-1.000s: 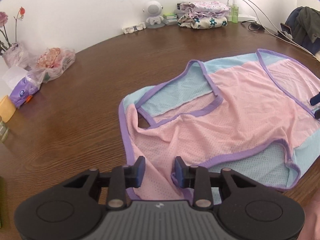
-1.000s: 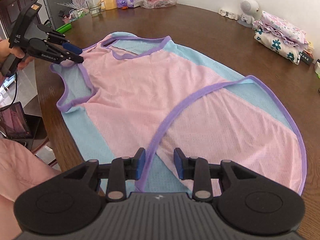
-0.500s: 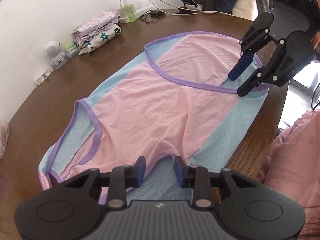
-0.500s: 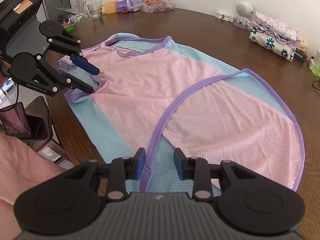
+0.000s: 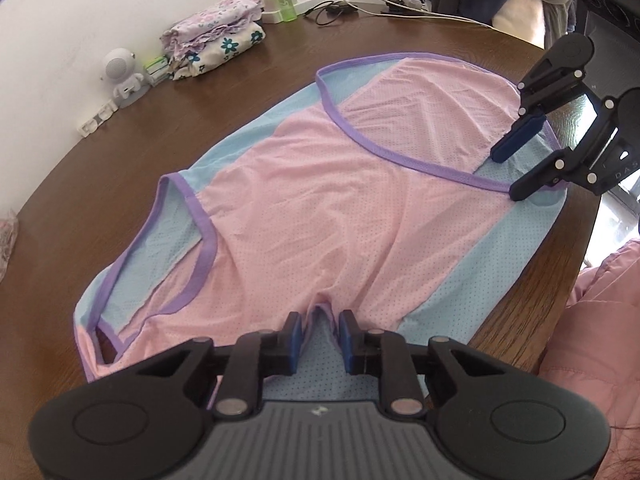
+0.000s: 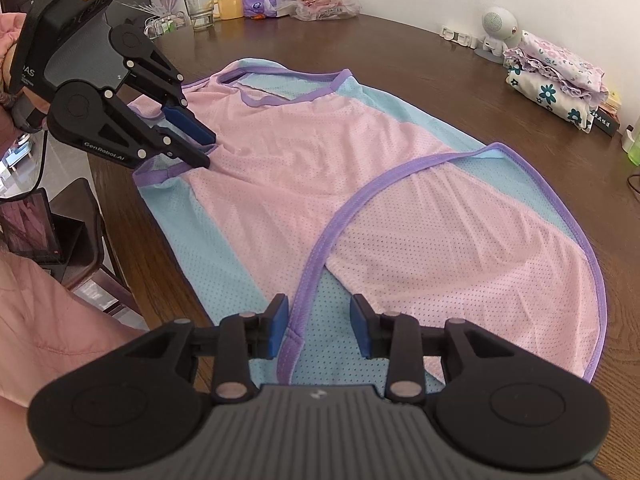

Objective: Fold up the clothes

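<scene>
Garment: a pink and light-blue mesh vest with purple binding [image 5: 320, 200] lay flat on the round brown wooden table [image 5: 100, 184], its long axis running from the left gripper [image 5: 320, 334] to the right gripper [image 6: 318, 326]. Both grippers stood open at its near edge, straddling purple trim. Only the right wrist view showed a glass tumbler [image 6: 199, 12] and a yellow mug [image 6: 231, 6] beyond the left gripper; contents indiscernible.

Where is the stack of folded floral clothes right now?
The folded floral clothes sit at the table's far edge by the wall, upper right in the right wrist view, beside the small white robot figure and apart from the pink garment.
</scene>
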